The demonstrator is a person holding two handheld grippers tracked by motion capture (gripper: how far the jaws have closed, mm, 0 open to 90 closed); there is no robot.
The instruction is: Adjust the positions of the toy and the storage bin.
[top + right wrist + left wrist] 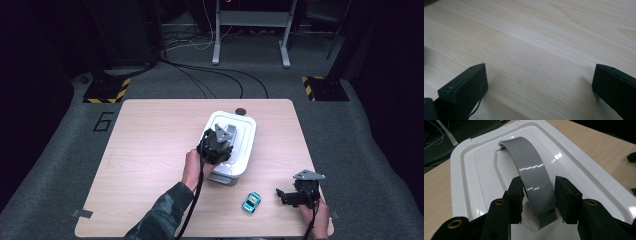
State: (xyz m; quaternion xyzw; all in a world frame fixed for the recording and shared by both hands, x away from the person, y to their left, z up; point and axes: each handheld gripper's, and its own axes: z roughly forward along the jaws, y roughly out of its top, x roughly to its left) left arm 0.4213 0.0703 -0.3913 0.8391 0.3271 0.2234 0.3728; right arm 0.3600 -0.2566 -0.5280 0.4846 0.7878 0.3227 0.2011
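Note:
A white lidded box (244, 137) stands on the wooden table (150, 150), a little right of the middle. In the left gripper view its lid (461, 170) carries an arched grey handle (531, 165). My left gripper (218, 142) hangs over the lid, and its two black pads (517, 192) sit against the handle's two edges near its close end, shut on it (537, 185). My right gripper (281, 195) rests near the table's front right corner, pointing left. Its jaws (539, 72) stand wide open over bare wood.
A small turquoise toy car (251, 201) lies on the table between the box and my right gripper. A small dark round thing (241, 110) sits at the table's far edge behind the box. Cables and stand legs cross the floor beyond.

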